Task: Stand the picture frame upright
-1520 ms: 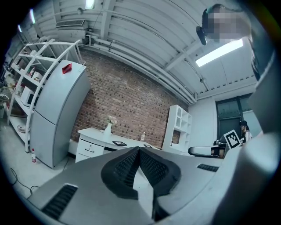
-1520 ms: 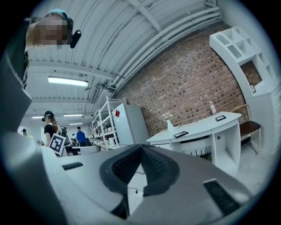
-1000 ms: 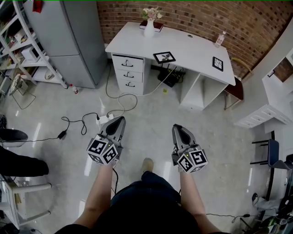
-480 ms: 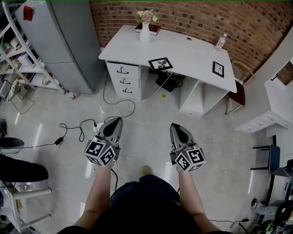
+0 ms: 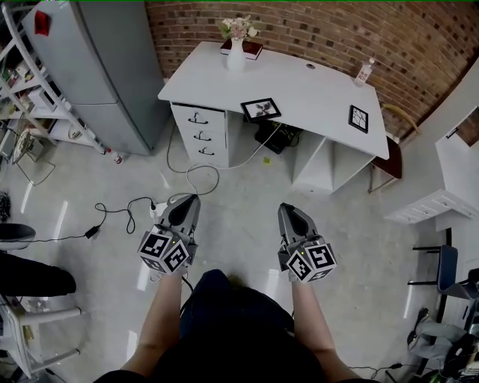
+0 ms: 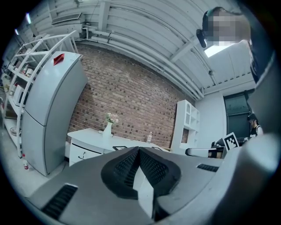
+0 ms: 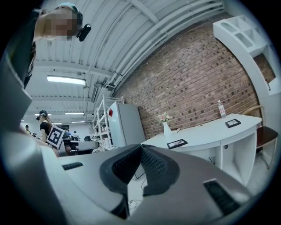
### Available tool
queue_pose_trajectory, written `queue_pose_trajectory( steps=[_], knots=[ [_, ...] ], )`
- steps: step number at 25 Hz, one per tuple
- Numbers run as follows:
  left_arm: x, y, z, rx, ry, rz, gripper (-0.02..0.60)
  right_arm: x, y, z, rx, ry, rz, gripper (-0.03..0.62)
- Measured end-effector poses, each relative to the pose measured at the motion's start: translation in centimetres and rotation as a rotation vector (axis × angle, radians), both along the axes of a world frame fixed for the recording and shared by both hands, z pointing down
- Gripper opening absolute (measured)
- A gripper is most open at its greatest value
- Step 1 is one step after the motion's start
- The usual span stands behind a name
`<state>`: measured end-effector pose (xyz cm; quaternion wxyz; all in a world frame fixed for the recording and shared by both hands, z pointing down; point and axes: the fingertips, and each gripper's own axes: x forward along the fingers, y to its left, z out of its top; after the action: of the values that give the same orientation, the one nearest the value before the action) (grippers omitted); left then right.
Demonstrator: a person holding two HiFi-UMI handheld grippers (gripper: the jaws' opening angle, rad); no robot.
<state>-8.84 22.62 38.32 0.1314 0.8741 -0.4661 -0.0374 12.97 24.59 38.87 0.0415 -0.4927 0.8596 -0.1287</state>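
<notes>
Picture frame lies flat near the tabletop's front edge, upper middle of the head view; a second frame lies farther right. Probably light, stiff and glass-fronted, so pinch a border edge. Closed and empty, left claw and right claw are well apart from it.

No lettering, brand name or number is legible anywhere in the room. The only signs are black-and-white square coded markers, without letters, on the cubes of the left hand-held gripper and the right hand-held gripper. A red tag on the refrigerator and the label of a bottle on the tabletop are too small to read.
</notes>
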Motion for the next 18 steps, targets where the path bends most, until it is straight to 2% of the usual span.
queue_pose_trajectory(
  steps=[11, 18],
  knots=[
    [-0.4, -1.6, 0.7, -0.026, -0.023, -0.015, 0.000, -0.5, -2.0, 1.4, -0.031, -0.034, -0.020, 0.003],
    [1.2, -5.3, 0.9, -0.025, -0.030, 0.024, 0.000, 0.3, -4.9, 1.6, -0.035, -0.036, -0.003, 0.003]
  ],
)
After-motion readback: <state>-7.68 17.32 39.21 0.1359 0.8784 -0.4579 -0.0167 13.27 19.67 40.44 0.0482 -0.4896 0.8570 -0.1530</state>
